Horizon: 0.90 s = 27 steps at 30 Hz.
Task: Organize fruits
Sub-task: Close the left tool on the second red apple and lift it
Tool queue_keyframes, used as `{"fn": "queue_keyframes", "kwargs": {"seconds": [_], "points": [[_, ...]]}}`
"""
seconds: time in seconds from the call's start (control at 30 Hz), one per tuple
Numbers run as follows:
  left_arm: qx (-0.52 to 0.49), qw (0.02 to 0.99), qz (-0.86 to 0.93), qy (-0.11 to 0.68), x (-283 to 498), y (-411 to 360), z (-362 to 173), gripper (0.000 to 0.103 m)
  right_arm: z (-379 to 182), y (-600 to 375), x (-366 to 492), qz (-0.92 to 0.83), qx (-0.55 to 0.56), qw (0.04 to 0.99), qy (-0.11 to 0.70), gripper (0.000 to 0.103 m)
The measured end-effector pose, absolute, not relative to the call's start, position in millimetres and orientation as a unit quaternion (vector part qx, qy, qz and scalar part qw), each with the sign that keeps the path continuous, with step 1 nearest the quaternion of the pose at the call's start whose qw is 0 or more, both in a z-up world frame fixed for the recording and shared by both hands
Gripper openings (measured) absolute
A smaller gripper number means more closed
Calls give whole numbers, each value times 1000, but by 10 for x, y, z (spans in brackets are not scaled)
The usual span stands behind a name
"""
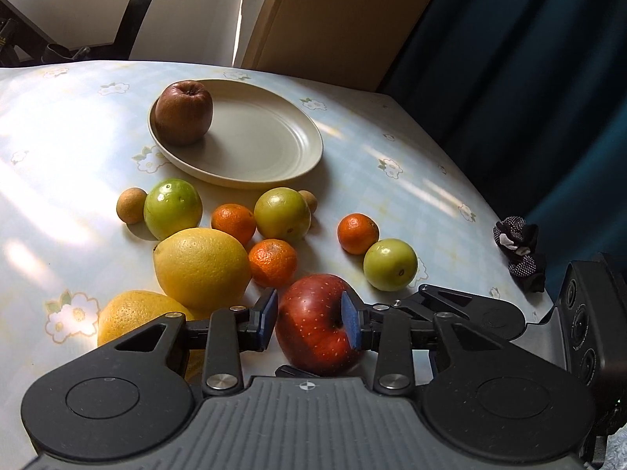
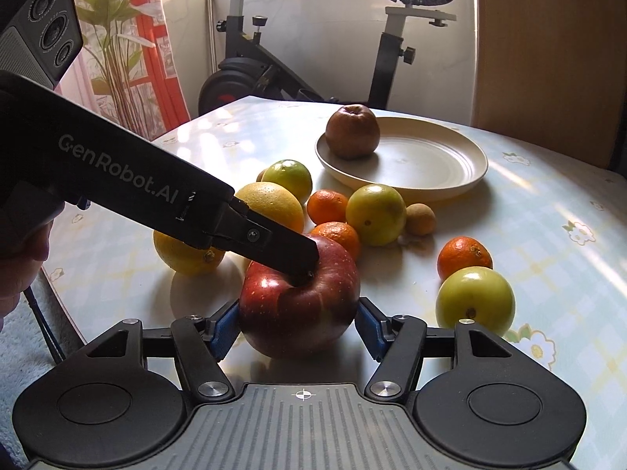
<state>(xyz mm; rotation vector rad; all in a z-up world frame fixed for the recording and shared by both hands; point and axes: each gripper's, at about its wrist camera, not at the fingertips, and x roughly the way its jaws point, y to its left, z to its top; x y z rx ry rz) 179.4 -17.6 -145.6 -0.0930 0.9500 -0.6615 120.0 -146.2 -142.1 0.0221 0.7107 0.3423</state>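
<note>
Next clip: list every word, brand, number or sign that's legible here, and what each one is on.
"GenRobot.AI": pale lettering along the black body of the left gripper, seen in the right wrist view.
Small pale marks beside that lettering: too small to read.
Crosshair sign, no text: on the ribbed grey body of each gripper, both views.
Fruits, plate and tablecloth: no writing visible.

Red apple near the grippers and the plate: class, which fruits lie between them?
In the left wrist view, between the red apple and the plate lie two mandarins and a green fruit.
</note>
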Motion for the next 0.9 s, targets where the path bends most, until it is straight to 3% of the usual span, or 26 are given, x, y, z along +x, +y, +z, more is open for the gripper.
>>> {"fn": "queue_keyframes", "kwargs": {"seconds": [0.53,0.9], "points": [[-56,841,-311,440,1798,-123,-1415,36,-1357,-1461,1196,168,16,927,336,57],[-54,853,-325,404,1822,-142,-1097,36,-993,-1540,1265,164,8,940,300,57]]}}
